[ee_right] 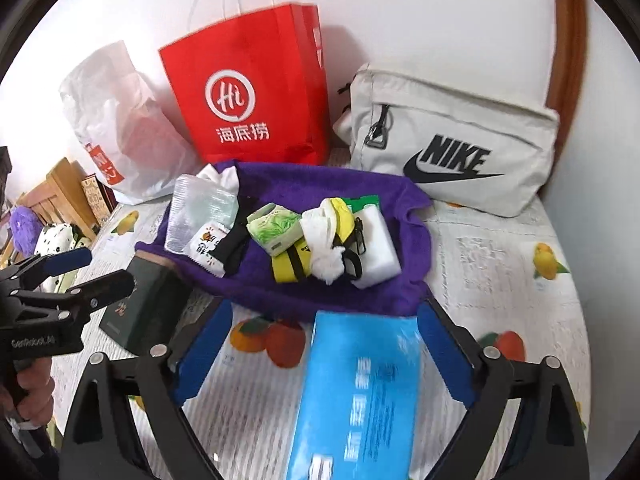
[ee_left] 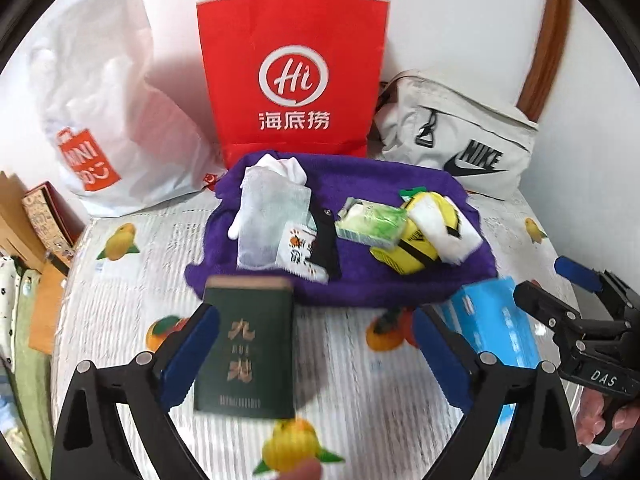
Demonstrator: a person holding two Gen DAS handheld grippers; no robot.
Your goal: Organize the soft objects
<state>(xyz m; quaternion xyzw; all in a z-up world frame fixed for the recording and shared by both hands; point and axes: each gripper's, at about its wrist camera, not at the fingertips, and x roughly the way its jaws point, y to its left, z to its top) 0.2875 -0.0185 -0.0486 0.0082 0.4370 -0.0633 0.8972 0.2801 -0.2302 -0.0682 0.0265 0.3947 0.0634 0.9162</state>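
Left wrist view is filled by a green pack lying between the spread fingers of the left gripper; the left pad appears to touch its edge, while the right pad stands well apart, so nothing is pinched. In the right wrist view a blue pack lies between the equally spread fingers of the right gripper, with neither pad seen pressing on it.

Both packs rest on the fruit-print sheet, just in front of the purple towel, on which the other soft things are gathered: a clear tissue pouch, a green tissue pack, a yellow pouch and a white sponge.

The step in hand is judged to be a grasp of each pack. The green pack would best be centred before closing, since it sits off toward the left pad; a soft wrapper may buckle if squeezed hard. The blue pack is long, so a grip near its middle is advised.

Behind the towel stand a red bag, a white plastic bag and a Nike bag. The towel's crowded contents lie in the path to them, and the two grippers work close beside each other.
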